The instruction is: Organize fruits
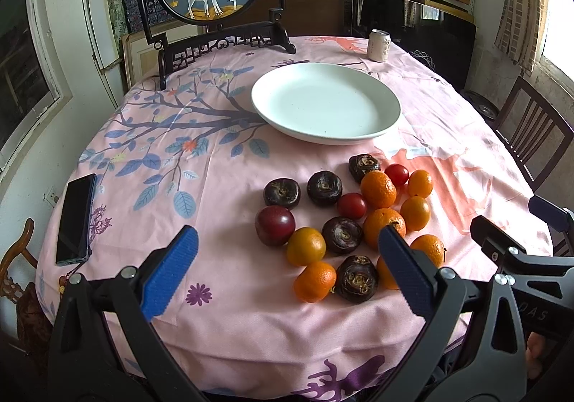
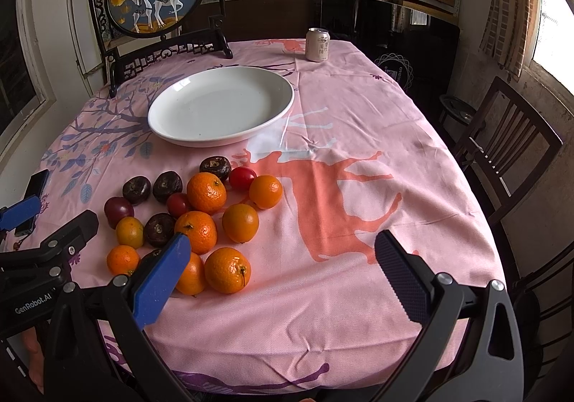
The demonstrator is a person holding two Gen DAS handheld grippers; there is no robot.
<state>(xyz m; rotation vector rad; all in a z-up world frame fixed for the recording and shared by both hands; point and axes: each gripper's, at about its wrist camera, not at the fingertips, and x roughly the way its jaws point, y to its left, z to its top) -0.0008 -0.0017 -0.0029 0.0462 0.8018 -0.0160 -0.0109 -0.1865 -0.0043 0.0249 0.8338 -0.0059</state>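
On the pink floral-clothed surface (image 1: 222,312), empty round white ceramic plate (image 1: 324,104) beyond clustered oranges, tomatoes, dark water chestnuts (image 1: 348,215), left gripper (image 1: 287,273) fingers spread, right gripper (image 2: 283,276) fingers spread, both holding nothing

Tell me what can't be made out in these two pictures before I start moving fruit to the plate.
- Left wrist view: one orange is mostly hidden behind the left hand-held gripper finger.
- Right wrist view: a dark fruit and an orange are partly covered by the right hand-held gripper finger.
- Both views: the can label is too small to read.
- Right wrist view: the phone is partly hidden.
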